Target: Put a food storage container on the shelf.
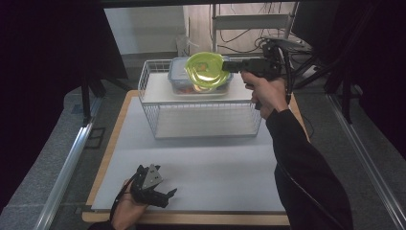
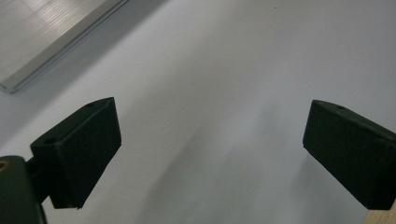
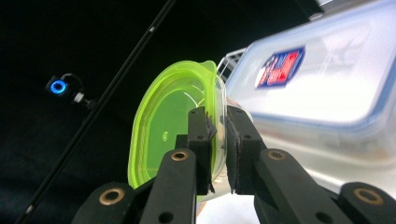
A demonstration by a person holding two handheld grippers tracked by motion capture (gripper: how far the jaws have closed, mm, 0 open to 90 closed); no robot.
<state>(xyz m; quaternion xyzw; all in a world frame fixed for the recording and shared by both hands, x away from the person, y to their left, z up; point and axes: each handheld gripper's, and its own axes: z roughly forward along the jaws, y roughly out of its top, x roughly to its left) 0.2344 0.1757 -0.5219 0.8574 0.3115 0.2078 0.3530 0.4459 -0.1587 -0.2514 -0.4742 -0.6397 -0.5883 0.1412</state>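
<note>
A translucent green bowl [image 1: 205, 68] hangs over a clear lidded food container [image 1: 179, 76], which rests on the shelf of a white wire rack [image 1: 201, 108] at the back of the table. My right gripper [image 1: 229, 66] is shut on the bowl's rim; in the right gripper view its jaws pinch the green bowl [image 3: 163, 135] edge beside the container [image 3: 317, 93], whose lid bears a red and blue label. My left gripper [image 1: 165, 197] rests low at the table's front left, open, nothing between its pads [image 2: 81, 156].
A white mat [image 1: 201, 167] covers the wooden table, bare in front of the rack. Metal rails [image 1: 67, 163] run along both sides. Cables and a black stand [image 1: 282, 45] sit behind the rack at the right.
</note>
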